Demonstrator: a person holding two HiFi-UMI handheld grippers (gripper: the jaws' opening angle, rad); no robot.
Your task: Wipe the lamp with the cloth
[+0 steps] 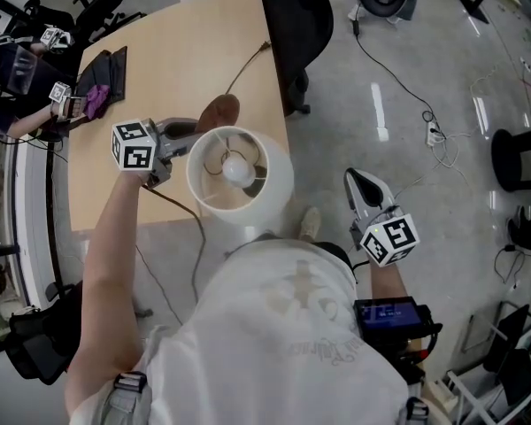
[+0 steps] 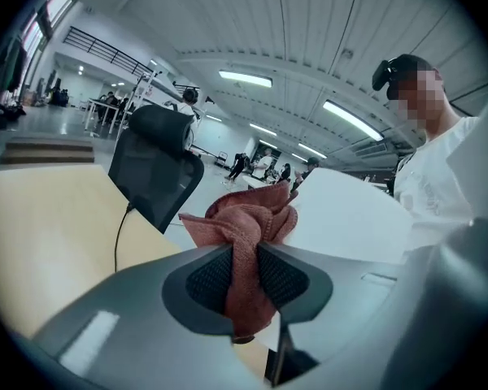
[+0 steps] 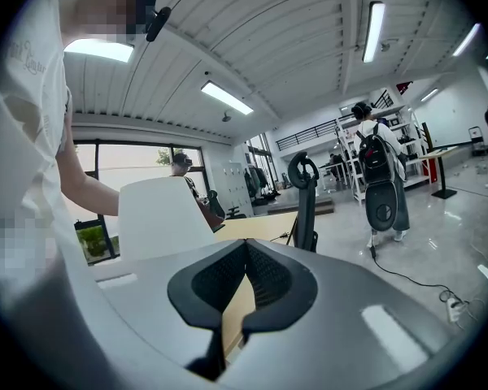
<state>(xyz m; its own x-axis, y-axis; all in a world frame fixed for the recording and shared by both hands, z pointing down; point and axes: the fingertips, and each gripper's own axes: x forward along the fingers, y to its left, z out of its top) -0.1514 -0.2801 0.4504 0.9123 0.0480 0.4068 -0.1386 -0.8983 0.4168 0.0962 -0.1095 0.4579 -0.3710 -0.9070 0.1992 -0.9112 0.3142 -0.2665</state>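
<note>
Tabletop (image 1: 177, 51) wood, lamp (image 1: 239, 180) at near edge. Left tongs (image 2: 244, 276) squeeze red cloth (image 2: 248, 226) beside lamp, likely ready for rubbing. Right tongs (image 3: 244, 279) pinched together, empty, kept aside.

My left gripper (image 2: 246, 279) fills the lower half of the view. Its two dark ribbed pads (image 2: 207, 279) are pressed tight on a reddish-brown cloth (image 2: 246, 218), which bunches into a crumpled knot above the jaws. At three o'clock from the cloth, just beside it, is the white lamp shade (image 2: 350, 218); I cannot tell whether they touch. At nine o'clock lies the pale wooden surface (image 2: 49, 226). At eleven o'clock stands a black office chair (image 2: 156, 173), with a thin dark cable (image 2: 116, 246) below it. At two o'clock is a person in a white shirt (image 2: 439, 181).
</note>
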